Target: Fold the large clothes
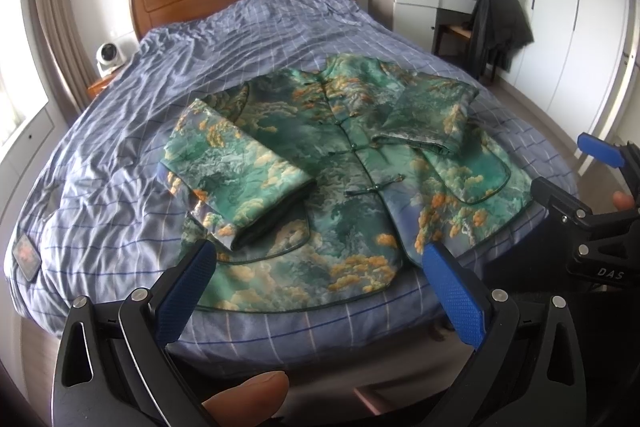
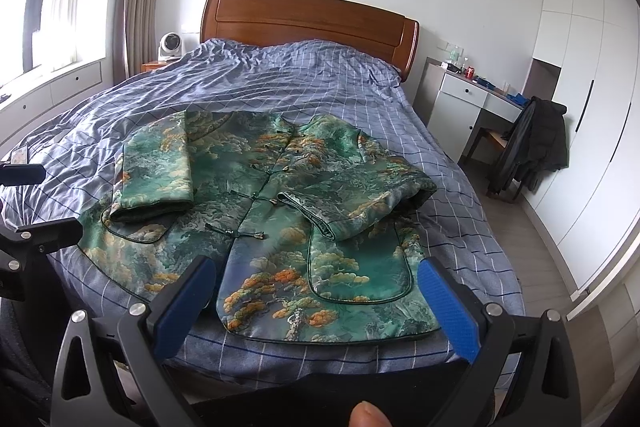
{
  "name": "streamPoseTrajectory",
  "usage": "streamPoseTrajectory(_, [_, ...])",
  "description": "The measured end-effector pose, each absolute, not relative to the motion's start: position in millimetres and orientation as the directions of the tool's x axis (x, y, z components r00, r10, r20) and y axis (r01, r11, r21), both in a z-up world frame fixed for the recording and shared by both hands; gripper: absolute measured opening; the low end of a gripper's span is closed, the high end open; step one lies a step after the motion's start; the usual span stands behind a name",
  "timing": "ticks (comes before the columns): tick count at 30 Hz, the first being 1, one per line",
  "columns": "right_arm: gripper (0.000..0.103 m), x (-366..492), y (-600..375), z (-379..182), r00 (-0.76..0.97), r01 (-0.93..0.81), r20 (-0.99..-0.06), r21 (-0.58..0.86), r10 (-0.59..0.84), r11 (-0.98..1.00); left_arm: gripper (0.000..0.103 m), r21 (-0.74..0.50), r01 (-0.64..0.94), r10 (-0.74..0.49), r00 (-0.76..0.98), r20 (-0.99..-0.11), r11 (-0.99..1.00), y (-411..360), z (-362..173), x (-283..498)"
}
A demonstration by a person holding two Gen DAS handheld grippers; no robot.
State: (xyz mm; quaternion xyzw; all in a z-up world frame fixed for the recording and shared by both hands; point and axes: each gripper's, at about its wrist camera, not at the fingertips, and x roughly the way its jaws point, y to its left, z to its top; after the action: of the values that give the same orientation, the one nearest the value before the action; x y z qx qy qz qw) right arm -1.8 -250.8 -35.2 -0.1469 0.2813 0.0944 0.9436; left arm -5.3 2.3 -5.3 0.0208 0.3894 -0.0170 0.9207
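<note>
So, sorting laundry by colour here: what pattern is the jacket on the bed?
The jacket is green brocade with orange-gold tree and cloud motifs, clearest in the right wrist view.

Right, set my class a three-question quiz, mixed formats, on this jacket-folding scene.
1. True or false: both sleeves of the green jacket are folded in over its front.
2. The jacket lies on: A) the floor B) the bed C) the desk
3. Fill in: the left gripper and right gripper each have jaws that are ____.

Key: 1 true; 2 B; 3 open, holding nothing.
</note>
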Motion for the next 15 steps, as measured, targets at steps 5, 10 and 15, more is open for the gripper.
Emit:
streamPoseTrajectory(5, [0.103,-4.2,-251.1,-33.0,0.827,-0.260,-0.553,-0.222,0.099,0.940,0.103,0.025,0.047,-0.014,0.699,-0.715,0.999,12.1,-1.8,-0.4])
streamPoseTrajectory(10, [0.103,-5.7,-252.0,-31.2,0.830,-0.259,-0.549,-0.221,0.100,0.940,0.103,0.027,0.046,-0.013,0.700,-0.714,0.999,12.4,-0.4,-0.7])
streamPoseTrajectory(15, [0.103,-8.0,-252.1,-29.3,0.833,-0.259,-0.545,-0.220,0.102,0.941,0.103,0.029,0.046,-0.012,0.702,-0.712,0.999,12.7,0.9,-0.4])
